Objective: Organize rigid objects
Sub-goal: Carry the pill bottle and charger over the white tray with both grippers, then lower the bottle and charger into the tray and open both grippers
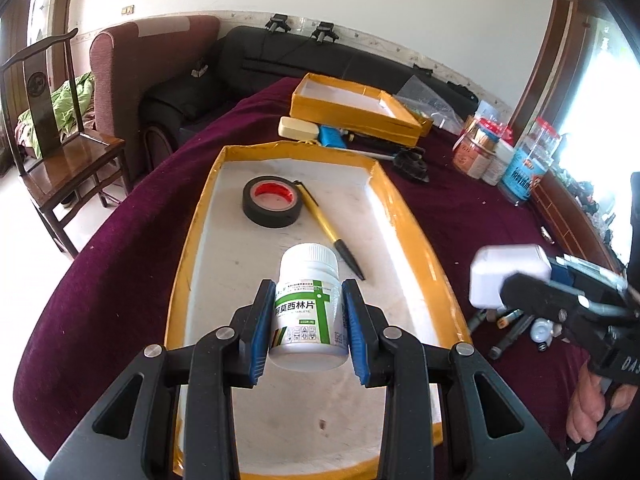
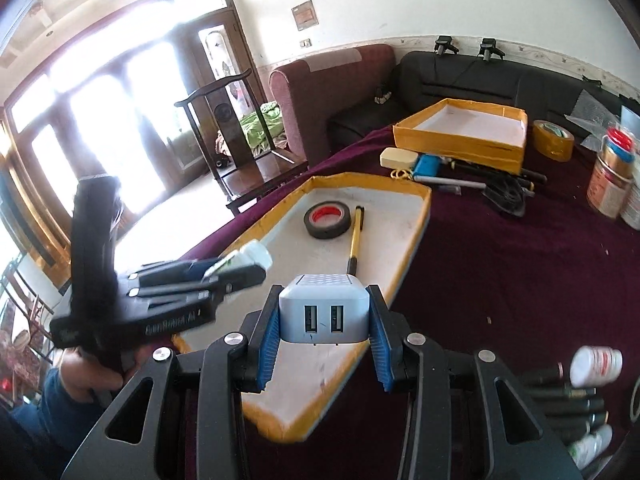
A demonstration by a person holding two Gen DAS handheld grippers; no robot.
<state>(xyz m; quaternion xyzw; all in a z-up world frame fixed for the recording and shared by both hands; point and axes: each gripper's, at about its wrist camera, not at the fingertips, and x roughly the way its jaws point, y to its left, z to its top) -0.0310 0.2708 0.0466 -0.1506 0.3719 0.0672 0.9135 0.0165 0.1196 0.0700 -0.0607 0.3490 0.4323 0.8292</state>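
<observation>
Bottle (image 1: 308, 304) sits clamped upright-ish between the blue pads of the left claw (image 1: 307, 320), above the near half of the tray (image 1: 416, 216); the right claw (image 2: 325, 326) grips the charger (image 2: 323, 312) by its flanks, over the tray's near end. Both loads look bound for the tray, I judge. To do it well, lower each straight onto bare white floor at 6 o'clock of the tape (image 1: 273, 200) and pen (image 1: 328, 228), set the bottle on its flat base, and part the pads only once it rests, keeping the two claws apart.

The bottle is smooth white plastic, cylindrical, with a ribbed cap and glossy green label, so it may roll if tipped. The charger is a hard, rounded block with two slots. The tray is shallow, white inside, rimmed in shiny yellow tape, on a maroon cloth tabletop (image 1: 132, 264).
</observation>
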